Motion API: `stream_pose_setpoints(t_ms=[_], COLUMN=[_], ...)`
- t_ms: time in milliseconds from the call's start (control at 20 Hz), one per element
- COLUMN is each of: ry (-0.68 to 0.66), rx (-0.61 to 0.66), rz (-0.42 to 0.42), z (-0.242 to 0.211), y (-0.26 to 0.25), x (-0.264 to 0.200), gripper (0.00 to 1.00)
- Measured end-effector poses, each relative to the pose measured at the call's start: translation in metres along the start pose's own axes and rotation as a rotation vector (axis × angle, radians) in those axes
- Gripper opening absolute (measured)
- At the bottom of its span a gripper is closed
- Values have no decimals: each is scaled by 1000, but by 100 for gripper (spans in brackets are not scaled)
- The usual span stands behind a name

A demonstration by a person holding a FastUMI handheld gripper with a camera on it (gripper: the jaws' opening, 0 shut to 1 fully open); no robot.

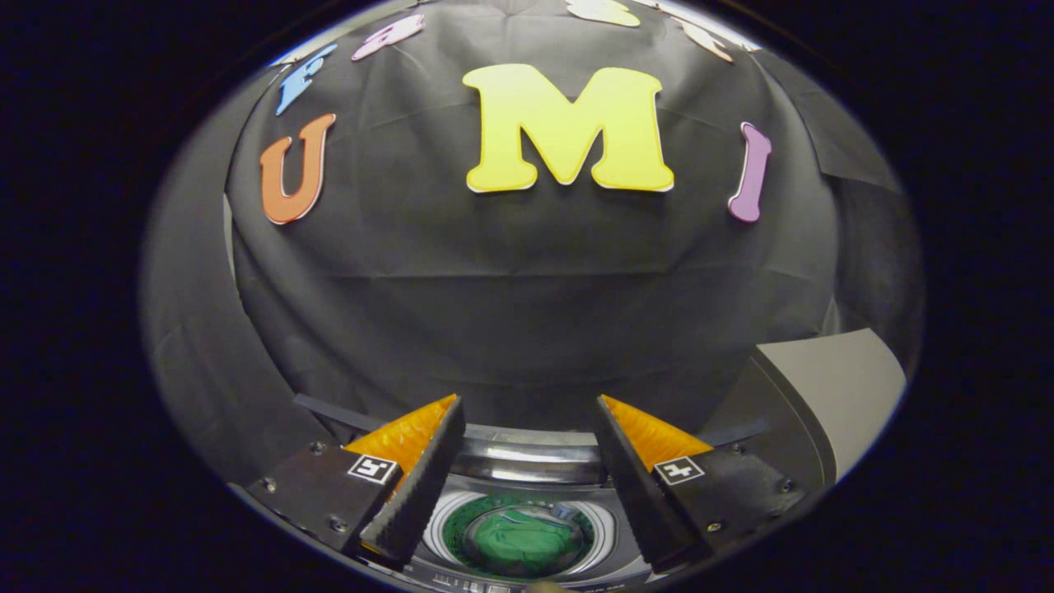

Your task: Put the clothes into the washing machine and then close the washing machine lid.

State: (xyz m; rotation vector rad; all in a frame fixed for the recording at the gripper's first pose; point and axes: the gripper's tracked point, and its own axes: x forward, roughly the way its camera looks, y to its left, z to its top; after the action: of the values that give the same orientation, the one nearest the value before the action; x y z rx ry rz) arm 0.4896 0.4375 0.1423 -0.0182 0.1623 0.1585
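Observation:
My gripper [527, 420] hangs open above the washing machine [527, 461], with nothing between its fingers. Below and between the fingers I look down into the round drum opening, where a green garment [525, 539] lies bunched inside. The machine's lid [832, 395] stands raised at the right, beyond the right finger, its pale inner face turned toward me.
The booth's black cloth wall rises just behind the machine. A dark strip of the machine's back edge [329, 412] runs behind the left finger.

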Motion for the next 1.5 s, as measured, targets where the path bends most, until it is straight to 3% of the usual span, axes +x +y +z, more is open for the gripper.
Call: stream_pose_setpoints(t_ms=[750,1250,1500], ry=[169,166,81], rx=[-47,-52,-44], rz=[40,48,69], z=[-90,-83,-55], y=[5,2,-8], x=[-52,-74,-113], gripper=[98,98,98])
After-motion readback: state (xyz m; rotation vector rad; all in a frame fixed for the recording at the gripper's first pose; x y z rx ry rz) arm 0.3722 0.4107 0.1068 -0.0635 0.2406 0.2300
